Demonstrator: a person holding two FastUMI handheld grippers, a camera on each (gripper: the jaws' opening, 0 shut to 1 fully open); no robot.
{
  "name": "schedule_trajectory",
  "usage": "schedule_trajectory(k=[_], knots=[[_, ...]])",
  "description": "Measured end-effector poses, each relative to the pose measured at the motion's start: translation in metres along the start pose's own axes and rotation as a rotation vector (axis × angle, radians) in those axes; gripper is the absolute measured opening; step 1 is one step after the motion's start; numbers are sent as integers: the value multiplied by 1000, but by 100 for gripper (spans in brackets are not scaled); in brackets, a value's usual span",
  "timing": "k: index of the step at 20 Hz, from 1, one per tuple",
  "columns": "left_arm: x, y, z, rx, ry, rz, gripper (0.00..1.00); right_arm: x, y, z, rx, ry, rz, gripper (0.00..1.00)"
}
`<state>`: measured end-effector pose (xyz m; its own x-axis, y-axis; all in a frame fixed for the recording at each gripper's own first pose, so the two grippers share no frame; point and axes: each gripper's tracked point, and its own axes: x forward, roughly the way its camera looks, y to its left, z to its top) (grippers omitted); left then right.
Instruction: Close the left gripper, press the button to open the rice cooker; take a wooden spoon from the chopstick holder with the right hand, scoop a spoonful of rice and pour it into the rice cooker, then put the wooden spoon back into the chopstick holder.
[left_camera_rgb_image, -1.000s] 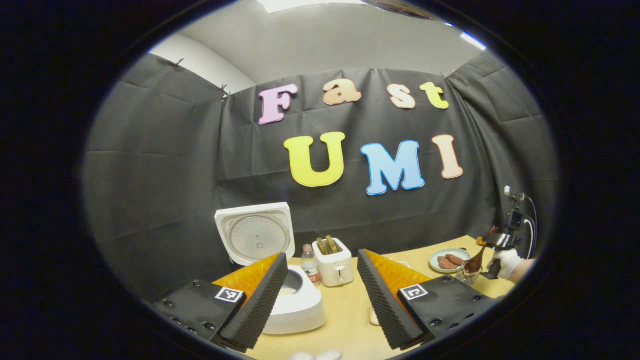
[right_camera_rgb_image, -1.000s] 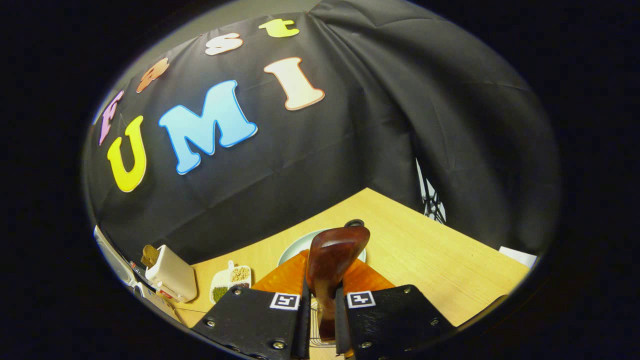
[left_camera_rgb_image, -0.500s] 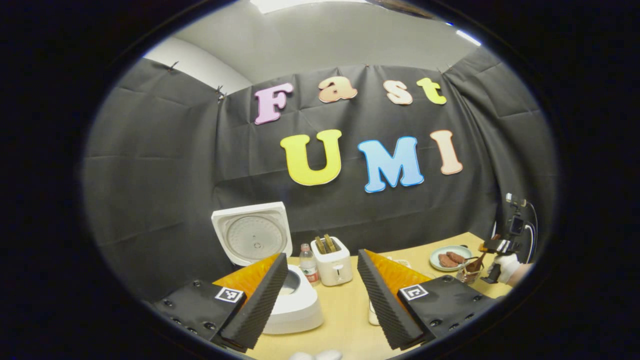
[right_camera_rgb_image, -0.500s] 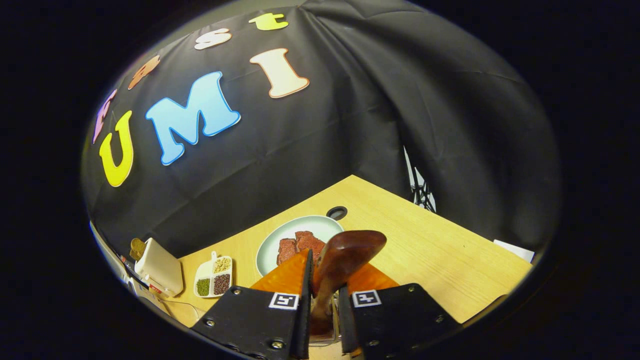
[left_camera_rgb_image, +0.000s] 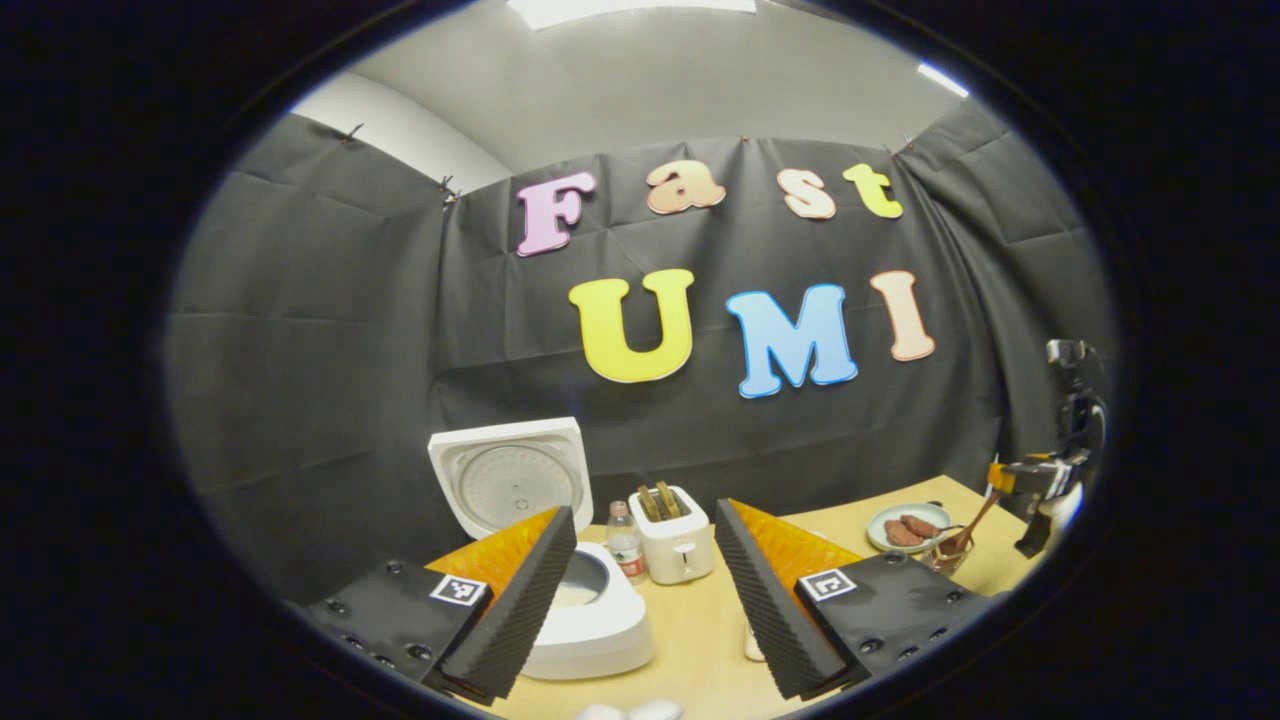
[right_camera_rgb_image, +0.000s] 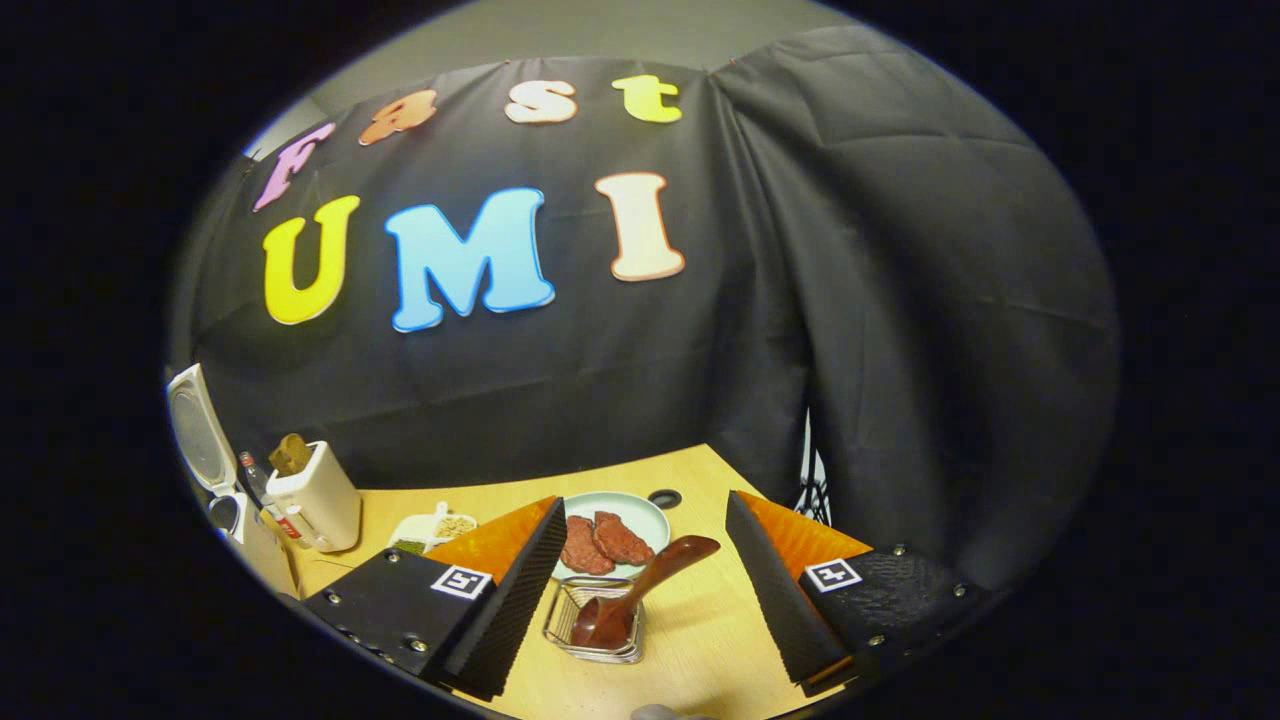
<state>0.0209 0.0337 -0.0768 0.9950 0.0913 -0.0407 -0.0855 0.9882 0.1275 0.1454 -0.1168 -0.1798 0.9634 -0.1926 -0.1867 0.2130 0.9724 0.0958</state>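
Spoon (right_camera_rgb_image: 640, 585) rests in the chopstick holder (right_camera_rgb_image: 592, 625), lower centre of the right gripper view, bowl down, handle slanting up-right, between the right gripper (right_camera_rgb_image: 640, 590)'s released jaws. Left gripper (left_camera_rgb_image: 640, 590)'s jaws also gape, facing the open rice cooker (left_camera_rgb_image: 590, 615).

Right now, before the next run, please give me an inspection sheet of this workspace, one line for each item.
Surface: wooden table, with a round hole near the plate.
Job's things: rice cooker lid raised, pot open; wooden spoon leaning in the wire chopstick holder.
Clutter: toaster with bread, bottle, plate of meat, divided dish of grains.
Grippers: left tool open, near the cooker; right tool open, fingers apart on either side of the holder, not touching the spoon.
Cables: nothing seen.
Surroundings: black cloth wall, grey ceiling above.
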Motion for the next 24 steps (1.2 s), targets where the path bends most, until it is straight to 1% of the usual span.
schedule_trajectory(k=[3, 4, 5, 8, 10, 11, 12, 14, 15, 16, 19, 21, 24], knots=[[22, 20, 17, -21, -26, 25, 96, -54, 45, 41, 0, -71, 117, 98], [30, 25, 21, -29, -31, 30, 99, -73, 58, 46, -2, -84, 147, 98], [37, 30, 26, -40, -34, 33, 96, -91, 71, 51, -31, -107, 178, 98], [53, 41, 35, -59, -40, 41, 96, -132, 103, 61, -154, -142, 248, 98], [64, 52, 39, -59, -45, 53, 98, -150, 125, 58, -163, -121, 301, 98], [71, 60, 41, -57, -42, 65, 98, -157, 131, 59, -155, -114, 314, 94], [77, 67, 42, -71, -38, 75, 98, -160, 134, 62, -146, -114, 323, 96], [98, 84, 49, -98, -28, 88, 99, -164, 138, 66, -137, -112, 323, 95], [111, 95, 51, -102, -24, 99, 96, -164, 138, 69, -137, -114, 320, 95], [126, 103, 55, -106, -19, 104, 96, -164, 140, 70, -141, -112, 320, 95], [181, 133, 71, -117, -13, 130, 98, -161, 145, 79, -152, -122, 323, 95], [219, 153, 83, -91, -26, 169, 98, -158, 142, 77, -157, -113, 311, 95], [274, 167, 79, -113, 11, 175, 96, -153, 146, 75, -155, -89, 313, 95]])
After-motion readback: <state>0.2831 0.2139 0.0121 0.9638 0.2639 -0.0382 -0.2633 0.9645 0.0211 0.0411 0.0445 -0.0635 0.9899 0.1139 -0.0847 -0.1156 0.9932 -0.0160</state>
